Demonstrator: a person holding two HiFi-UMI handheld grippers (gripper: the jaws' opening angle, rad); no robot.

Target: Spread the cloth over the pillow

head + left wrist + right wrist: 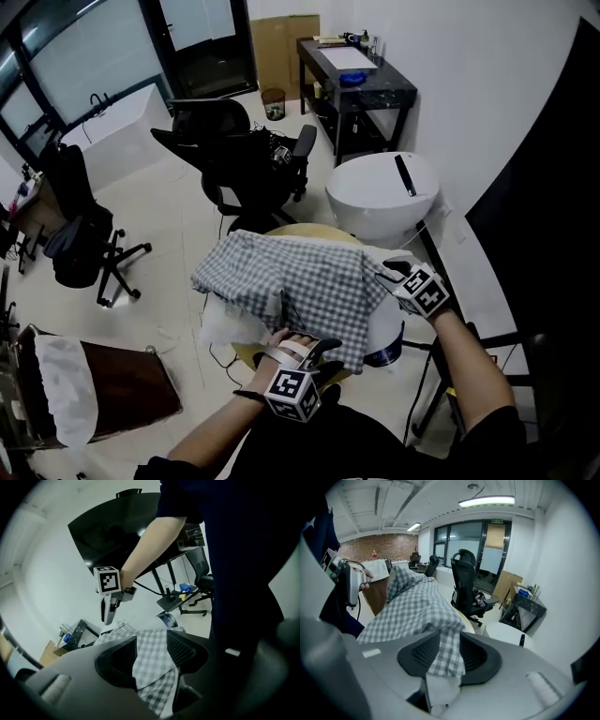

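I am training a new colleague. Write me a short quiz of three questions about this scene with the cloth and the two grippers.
1. True or false: the checked cloth is folded into a neat small square.
2. What lies between the open jaws of the left gripper? A) the cloth B) a cable C) nothing
3. Fill in: the office chair just beyond the cloth is ___ in colour.
Key: 1 false; 2 A; 3 black.
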